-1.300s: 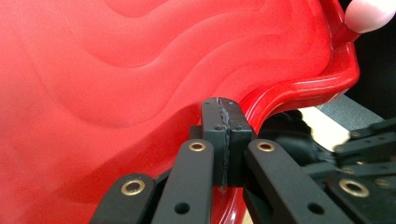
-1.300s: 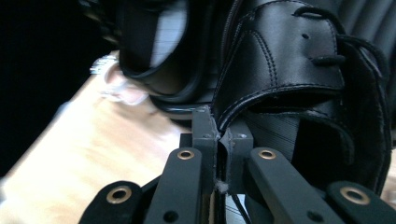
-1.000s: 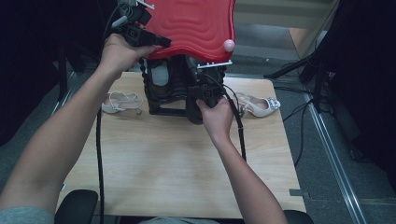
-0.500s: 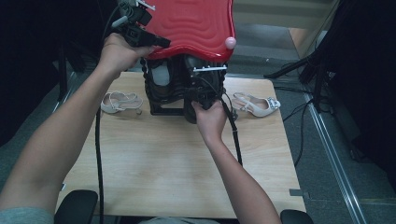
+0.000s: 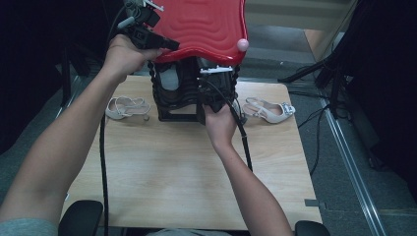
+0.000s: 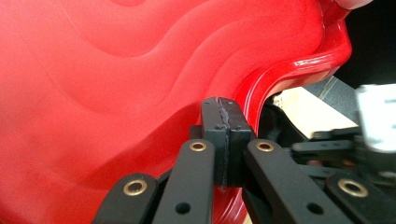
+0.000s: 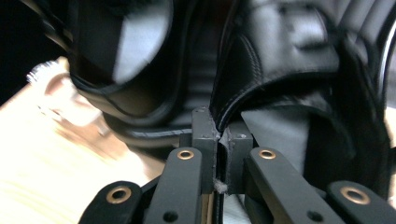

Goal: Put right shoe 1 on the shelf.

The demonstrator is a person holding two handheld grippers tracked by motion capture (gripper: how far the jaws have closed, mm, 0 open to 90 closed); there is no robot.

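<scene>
- My left gripper (image 5: pixel 167 45) is up at the far left of the table, jaws clamped tight on the near left edge of the red wavy lid (image 5: pixel 206 24); in the left gripper view the two pads (image 6: pixel 225 133) meet with the lid's rim (image 6: pixel 280 79) pinched at their tips.
- That lid is lifted, tilted up and over the black box (image 5: pixel 182 93) beneath it, and a small pink knob (image 5: pixel 242 44) sits at the lid's right corner.
- Low on the table to the left of the box lies a pale strappy sandal (image 5: pixel 127 108), flat on the wooden table (image 5: pixel 162 167), just beside the box but apart from it.
- The black box stands at the middle of the table's far edge, its ribbed sides dark, with a pale patch (image 5: pixel 169 81) showing in its opening.
- My right gripper (image 5: pixel 209 105) is at the box's front right, low down, with my right hand (image 5: pixel 220 125) behind it.
- In the right gripper view its jaws are pressed together on the thin edge of a black leather shoe (image 7: pixel 280 70); the piped edge (image 7: pixel 224 119) runs down between the pads.
- A second dark shoe (image 7: pixel 121 60) sits beside it to the left in that view, blurred.
- To the right of the box a second pale sandal (image 5: pixel 268 110) lies on the table, buckle end pointing right, clear of my hand.
</scene>
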